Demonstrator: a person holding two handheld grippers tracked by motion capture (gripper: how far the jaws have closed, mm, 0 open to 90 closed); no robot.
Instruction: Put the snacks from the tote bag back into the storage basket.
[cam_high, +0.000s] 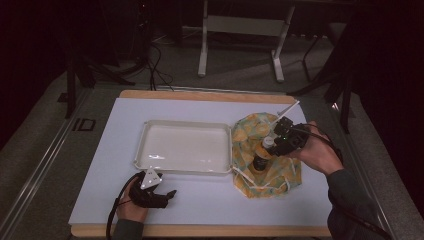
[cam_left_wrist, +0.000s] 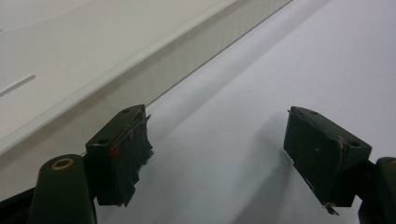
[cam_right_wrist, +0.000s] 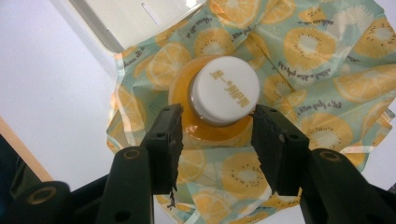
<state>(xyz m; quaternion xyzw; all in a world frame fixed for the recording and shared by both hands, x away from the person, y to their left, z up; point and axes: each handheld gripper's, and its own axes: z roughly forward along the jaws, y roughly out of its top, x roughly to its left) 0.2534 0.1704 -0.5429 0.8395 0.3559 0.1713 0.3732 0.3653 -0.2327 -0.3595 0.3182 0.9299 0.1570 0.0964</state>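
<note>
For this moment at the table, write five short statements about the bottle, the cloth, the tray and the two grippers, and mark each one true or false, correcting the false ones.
1. The bottle stands on the fruit-print cloth. True.
2. The bottle lies inside the white tray. False: it stands on the cloth, to the right of the tray in the high view.
3. The bottle has a white cap. True.
4. The right gripper is clamped shut on the cap. False: its jaws stand either side of the bottle's neck with gaps showing.
5. The left gripper holds a corner of the cloth. False: its jaws are open over the bare white mat beside the tray.
</note>
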